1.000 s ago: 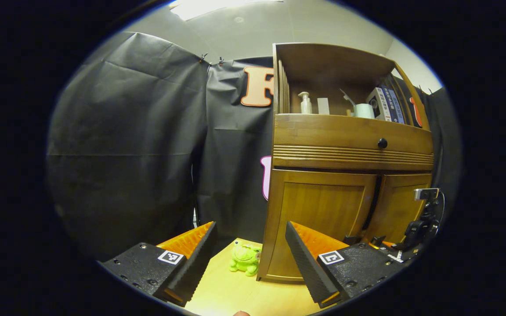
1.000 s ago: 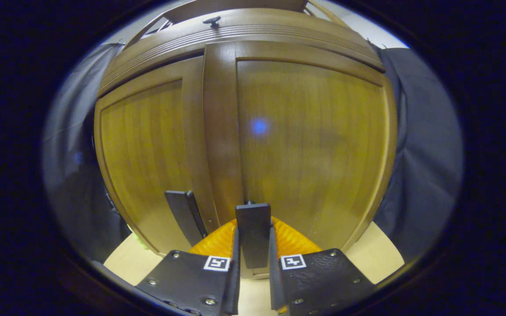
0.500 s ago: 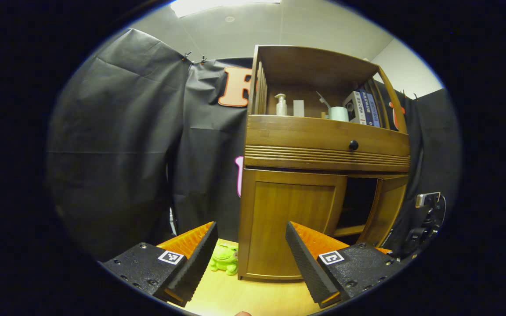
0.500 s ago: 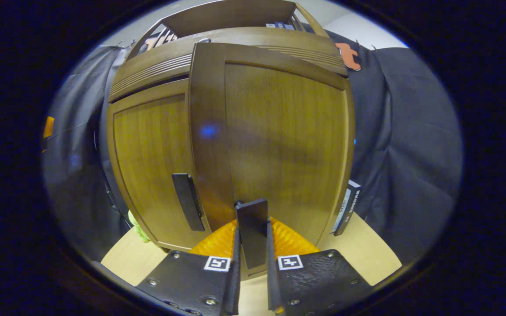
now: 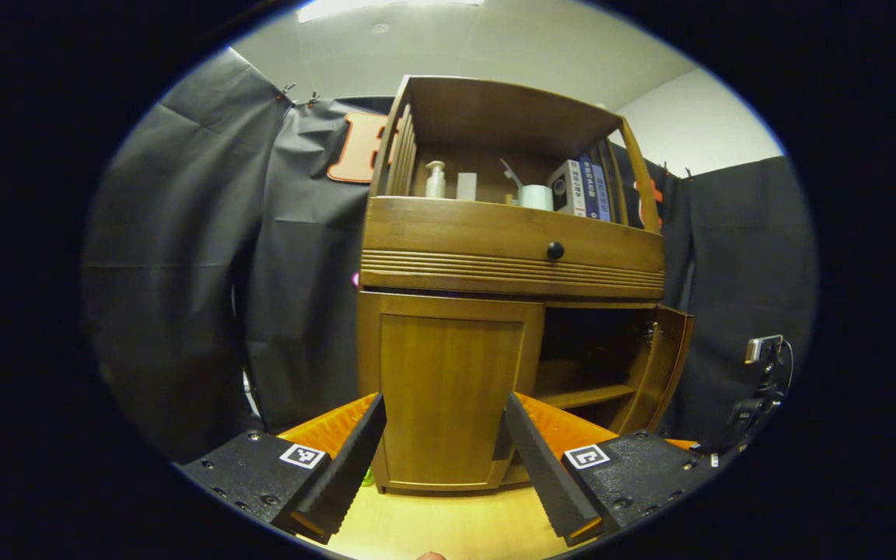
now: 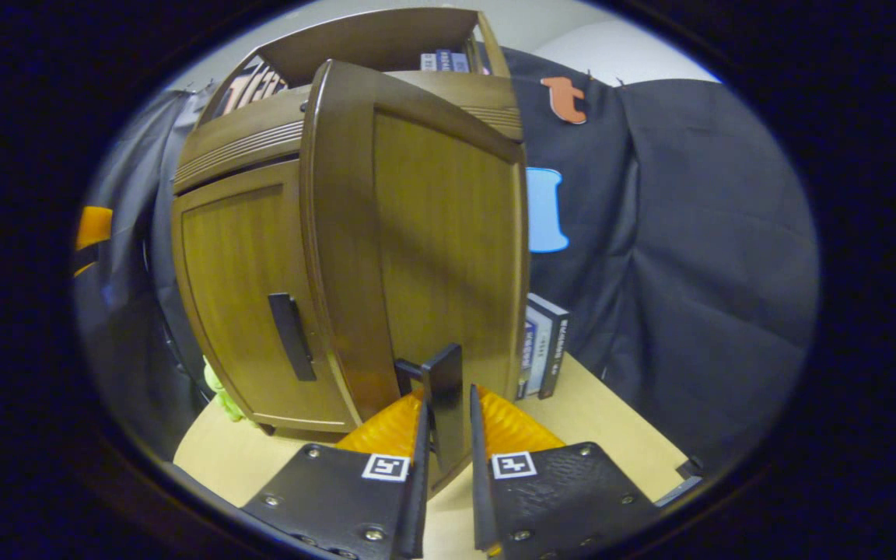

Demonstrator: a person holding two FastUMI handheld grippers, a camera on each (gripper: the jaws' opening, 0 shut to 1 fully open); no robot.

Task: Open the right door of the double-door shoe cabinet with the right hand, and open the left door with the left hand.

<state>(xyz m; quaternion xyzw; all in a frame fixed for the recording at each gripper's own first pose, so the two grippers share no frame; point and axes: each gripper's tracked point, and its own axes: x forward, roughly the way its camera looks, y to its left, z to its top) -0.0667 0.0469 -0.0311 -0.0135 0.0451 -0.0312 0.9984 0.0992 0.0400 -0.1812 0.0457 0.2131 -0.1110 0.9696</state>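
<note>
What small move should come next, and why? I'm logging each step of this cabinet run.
Probably bring the open left claw forward to the left door's handle. The right door already stands swung out, its handle clamped in the right claw, showing the inner shelf, while the left door is shut and the left claw hangs short of it.

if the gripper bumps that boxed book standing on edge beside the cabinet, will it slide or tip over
Likely tip. The boxed book stands upright on a narrow edge on the table, tall for its base, so a high nudge would probably topple it. It looks rigid and flat-sided, so it shouldn't roll. It stands close to the cabinet side, which might catch it; whether they touch is unclear.
</note>
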